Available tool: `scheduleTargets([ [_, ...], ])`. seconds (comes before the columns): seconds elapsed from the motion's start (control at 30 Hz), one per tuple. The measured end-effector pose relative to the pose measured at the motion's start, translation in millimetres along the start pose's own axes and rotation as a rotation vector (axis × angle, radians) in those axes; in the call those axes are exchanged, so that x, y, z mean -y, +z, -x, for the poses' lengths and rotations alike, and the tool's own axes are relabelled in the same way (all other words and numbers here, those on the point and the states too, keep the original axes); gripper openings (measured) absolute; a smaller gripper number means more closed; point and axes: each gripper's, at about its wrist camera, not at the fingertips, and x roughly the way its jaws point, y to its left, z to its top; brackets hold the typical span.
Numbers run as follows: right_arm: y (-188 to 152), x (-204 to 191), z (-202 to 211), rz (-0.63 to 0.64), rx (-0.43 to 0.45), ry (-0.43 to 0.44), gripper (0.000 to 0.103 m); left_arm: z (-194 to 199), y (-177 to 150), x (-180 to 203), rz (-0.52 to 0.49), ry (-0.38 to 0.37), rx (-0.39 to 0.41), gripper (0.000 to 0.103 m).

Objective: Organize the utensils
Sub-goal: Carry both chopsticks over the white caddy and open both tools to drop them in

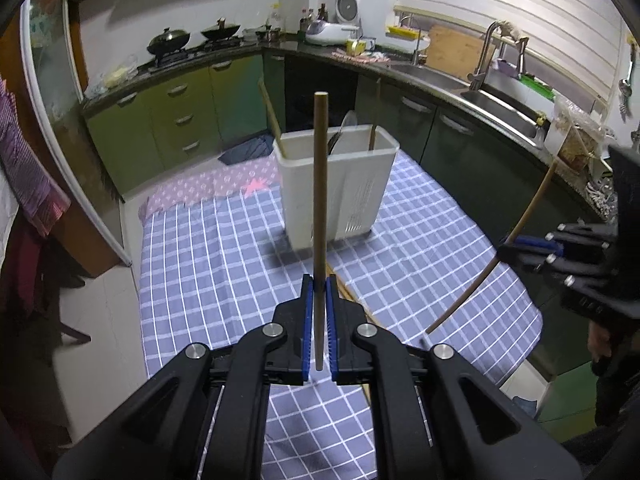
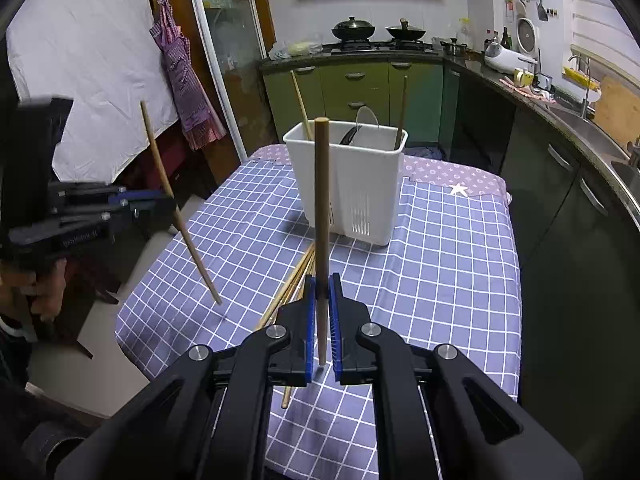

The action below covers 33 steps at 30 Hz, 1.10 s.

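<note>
Each claw is clenched on one chopstick, so the step in hand looks like the carry from the loose pile to the bin. The left claw grips its chopstick near the lower end, the stick standing upright in front of the bin and clear of the table. The right claw grips a second chopstick the same way, also short of the bin and lifted above the cloth.

The bin stands near the far end of the table; two chopsticks and what looks like a dark-handled utensil already lean inside it. More chopsticks lie in a bundle on the cloth between the bin and the right claw.

Next, each stick probably has to be brought over the bin's open top, lowered tip first and let go only once the tip is inside the rim.

The chopsticks are slim, round, pale-brown rods, likely wood or bamboo, smooth and easy to pivot in a pinch. The bin is white rigid plastic, rectangular and tapering downward, with drain slots in its lower wall. The tablecloth is soft blue fabric with a white grid, slightly wrinkled.
</note>
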Motion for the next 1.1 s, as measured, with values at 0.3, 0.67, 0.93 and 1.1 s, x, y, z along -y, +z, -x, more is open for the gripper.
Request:
scheduleTargets([
  [0.3, 0.9, 7.4, 3.6, -0.013, 0.009, 0.006, 0.007, 35.6, 74.7, 11.5, -0.038, 0.023, 0.154, 0.006],
  [0.67, 0.6, 19.2, 7.6, -0.027, 0.017, 0.007, 0.007, 12.7, 154.7, 6.3, 0.006, 0.066, 0.321, 0.006],
  [0.93, 10.9, 21.5, 15.7, -0.018, 0.041, 0.002, 0.007, -66.2, 146.6, -4.2, 0.043, 0.094, 0.190, 0.006],
  [1.1, 29.6, 18.9, 22.7, -0.010, 0.079, -0.006, 0.007, -86.7, 130.6, -4.1, 0.031, 0.104, 0.141, 0.007],
])
